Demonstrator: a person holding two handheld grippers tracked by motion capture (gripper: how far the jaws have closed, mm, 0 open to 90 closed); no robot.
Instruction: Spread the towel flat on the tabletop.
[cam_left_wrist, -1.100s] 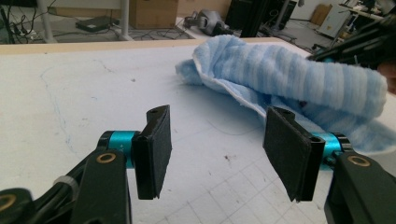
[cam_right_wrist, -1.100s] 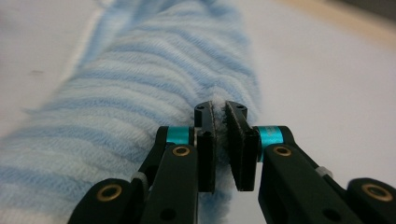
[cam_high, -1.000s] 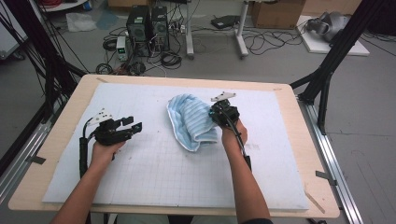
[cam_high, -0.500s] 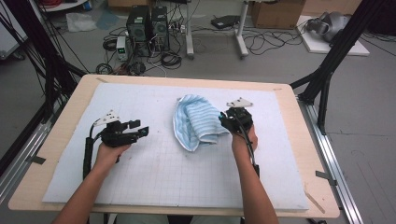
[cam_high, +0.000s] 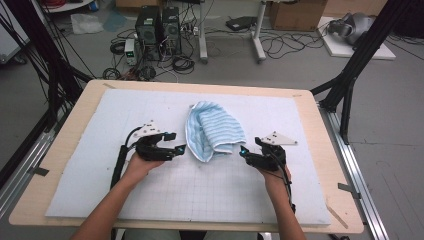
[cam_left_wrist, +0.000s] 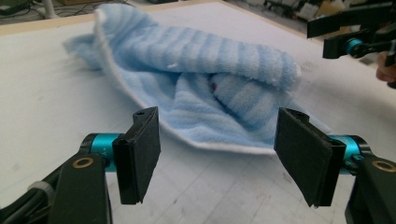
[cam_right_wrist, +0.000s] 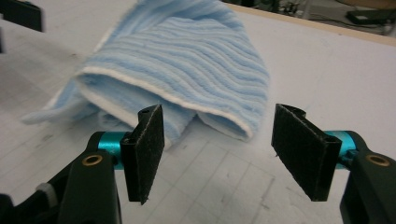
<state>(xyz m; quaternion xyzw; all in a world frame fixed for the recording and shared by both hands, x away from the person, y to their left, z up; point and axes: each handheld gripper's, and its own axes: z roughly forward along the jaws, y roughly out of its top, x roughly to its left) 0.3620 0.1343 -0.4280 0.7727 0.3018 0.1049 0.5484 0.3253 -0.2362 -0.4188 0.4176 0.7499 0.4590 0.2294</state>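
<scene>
With jaws just opened wide, both grippers empty, towel (cam_high: 214, 131) untouched.

**What I Could Not See Well**

The blue towel (cam_left_wrist: 196, 84) was folded over itself, so its inside was hidden from me. Deep in the fold sat a tiny dark spot, too small for me to tell what it was. In my left gripper view, the far end of the towel was fuzzy. My right gripper (cam_left_wrist: 355, 32) showed there in the top corner, cut off by the edge. In my right gripper view, the towel's left tip was blurry, and a dark bit in the top left corner was cut off too. From the high view, my arms ran off the bottom edge.
</scene>
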